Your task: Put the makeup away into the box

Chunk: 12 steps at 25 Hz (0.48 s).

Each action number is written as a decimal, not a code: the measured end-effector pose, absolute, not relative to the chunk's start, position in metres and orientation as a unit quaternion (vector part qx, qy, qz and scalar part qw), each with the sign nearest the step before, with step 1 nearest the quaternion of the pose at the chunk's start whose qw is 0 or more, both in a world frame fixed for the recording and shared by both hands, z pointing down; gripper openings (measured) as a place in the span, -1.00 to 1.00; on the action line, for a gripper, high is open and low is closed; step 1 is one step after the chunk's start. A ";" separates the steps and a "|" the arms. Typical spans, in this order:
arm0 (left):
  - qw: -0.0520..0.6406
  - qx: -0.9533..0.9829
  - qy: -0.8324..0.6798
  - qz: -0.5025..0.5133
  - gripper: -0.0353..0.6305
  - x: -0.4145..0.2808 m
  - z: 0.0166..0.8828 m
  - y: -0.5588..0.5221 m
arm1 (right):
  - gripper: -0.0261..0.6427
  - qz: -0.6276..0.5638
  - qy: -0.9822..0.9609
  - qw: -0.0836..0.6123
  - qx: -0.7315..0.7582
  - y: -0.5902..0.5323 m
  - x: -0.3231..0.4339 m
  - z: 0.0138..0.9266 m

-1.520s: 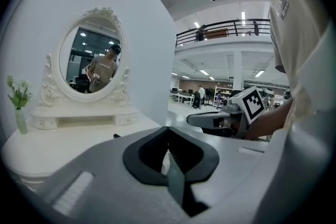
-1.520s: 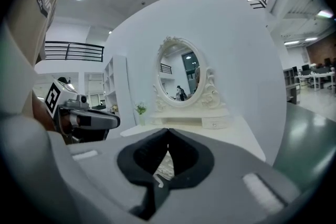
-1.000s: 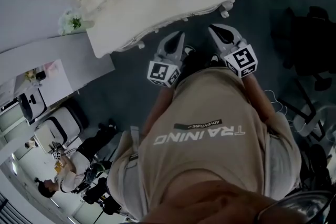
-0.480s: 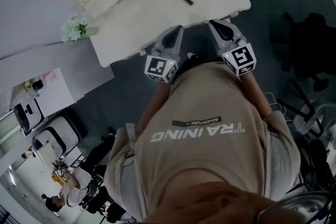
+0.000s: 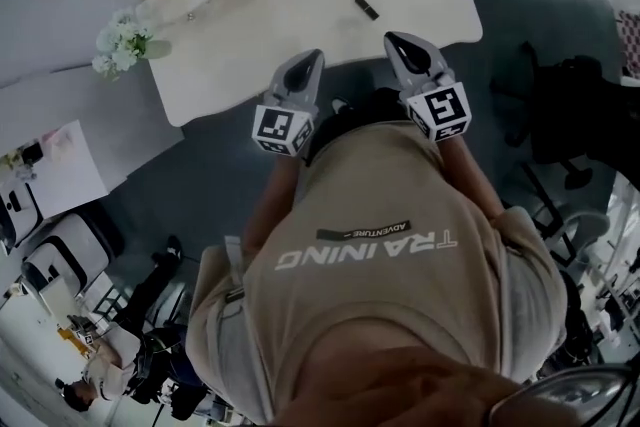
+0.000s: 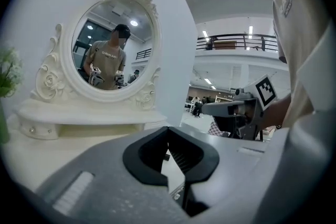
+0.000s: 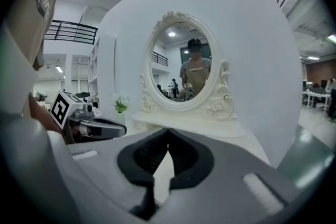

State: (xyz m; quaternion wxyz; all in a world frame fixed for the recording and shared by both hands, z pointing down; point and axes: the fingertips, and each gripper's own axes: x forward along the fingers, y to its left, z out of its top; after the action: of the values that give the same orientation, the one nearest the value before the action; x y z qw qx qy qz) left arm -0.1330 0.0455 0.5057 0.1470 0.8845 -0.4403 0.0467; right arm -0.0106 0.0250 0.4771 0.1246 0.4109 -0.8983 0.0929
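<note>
Currently I have both claws held out ahead of the person's tan shirt (image 5: 380, 305), pointing at a white ornate dressing bench (image 5: 270, 10). From the head view their tips overlap its curved front edge. The left claw (image 5: 308, 63) is pinched together: in the left gripper view its dark pads meet at the tip with nothing between them. The right claw (image 5: 395, 43) looks the same in the right gripper view, with the pads touching at the tip and nothing held. Each claw carries its marker cube at the rear, the left cube (image 5: 283, 130) and the right cube (image 5: 440, 112), both close against the shirt. The only makeup I can pick out is a small dark stick-shaped piece (image 5: 366, 8). It lies flat on the bench top, near the front edge, beyond and between the two claw tips and somewhat closer to the right one, touching neither. I cannot tell what kind of makeup it is at this size. At the back of the bench stands an oval mirror (image 7: 181, 63) in a carved white frame, and its glass reflects a person in a tan shirt holding the two claws. A small bunch of white flowers (image 5: 120, 40) sits off the bench's left end, well apart from the makeup piece. Below the claws is dark grey floor (image 5: 230, 175).
</note>
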 end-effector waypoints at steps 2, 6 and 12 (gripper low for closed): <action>0.156 0.881 -0.444 0.043 -0.87 -0.133 0.511 0.036 | -0.91 0.093 -0.895 0.138 0.414 0.012 -0.006 0.483; 0.170 0.884 -0.433 0.044 -0.87 -0.112 0.519 0.012 | -0.91 0.106 -0.885 0.155 0.426 -0.021 0.019 0.499; 0.156 0.881 -0.442 0.063 -0.87 -0.081 0.513 -0.060 | -0.91 0.113 -0.888 0.166 0.414 -0.091 0.053 0.520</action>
State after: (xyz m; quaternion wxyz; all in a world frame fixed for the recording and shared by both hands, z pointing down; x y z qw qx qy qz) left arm -0.0808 -0.0601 0.5126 0.1558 0.8809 -0.4425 0.0635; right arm 0.0527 -0.0912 0.5199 0.1661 0.4139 -0.8879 0.1130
